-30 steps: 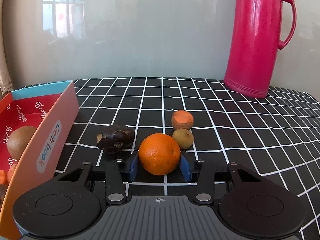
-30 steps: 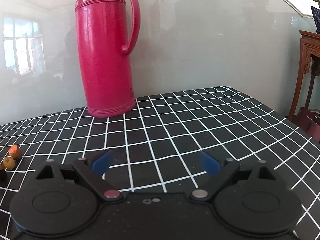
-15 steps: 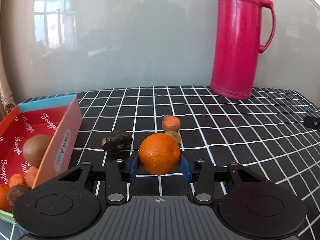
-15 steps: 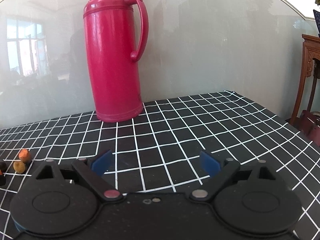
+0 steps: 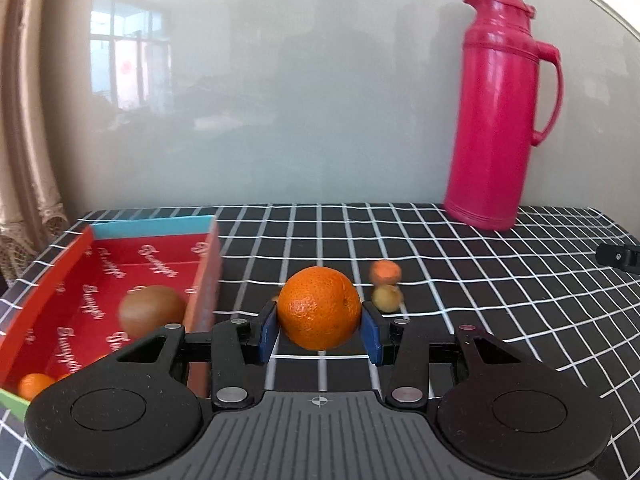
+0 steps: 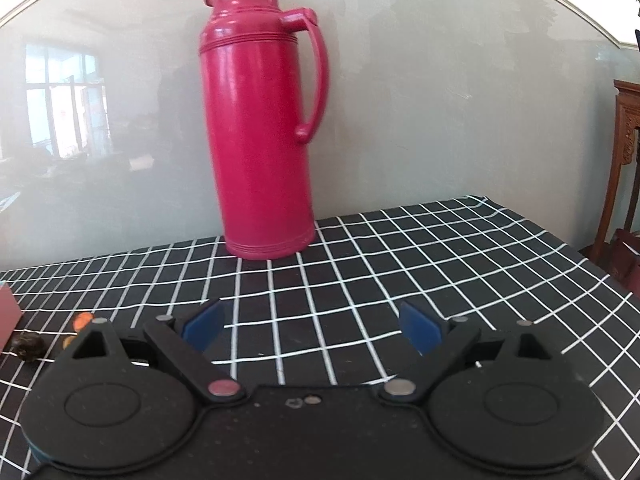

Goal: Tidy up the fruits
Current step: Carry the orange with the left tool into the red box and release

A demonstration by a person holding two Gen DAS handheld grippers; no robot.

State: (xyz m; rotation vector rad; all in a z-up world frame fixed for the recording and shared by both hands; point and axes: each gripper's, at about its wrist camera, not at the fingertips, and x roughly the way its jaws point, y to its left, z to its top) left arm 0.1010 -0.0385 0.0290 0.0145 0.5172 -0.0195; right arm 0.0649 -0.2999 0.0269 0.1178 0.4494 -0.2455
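My left gripper (image 5: 319,330) is shut on an orange (image 5: 319,307) and holds it above the checked tablecloth, just right of the red box (image 5: 120,276). The box holds a brown kiwi (image 5: 152,309) and small orange fruits (image 5: 35,385) at its near end. A small orange fruit (image 5: 385,271) and a yellowish one (image 5: 386,297) lie on the cloth behind the orange. In the right wrist view a dark fruit (image 6: 29,345) and the small orange fruit (image 6: 83,319) lie at the far left. My right gripper (image 6: 312,326) is open and empty over the cloth.
A tall pink thermos (image 5: 500,112) stands at the back right by the wall; it also shows in the right wrist view (image 6: 260,120). Part of the right gripper (image 5: 620,257) shows at the right edge. A wooden cabinet (image 6: 624,160) stands past the table's right edge.
My left gripper has lifted the orange and moved left toward the box, which now shows more of its inside. The right gripper has shifted left; its jaws stay open.
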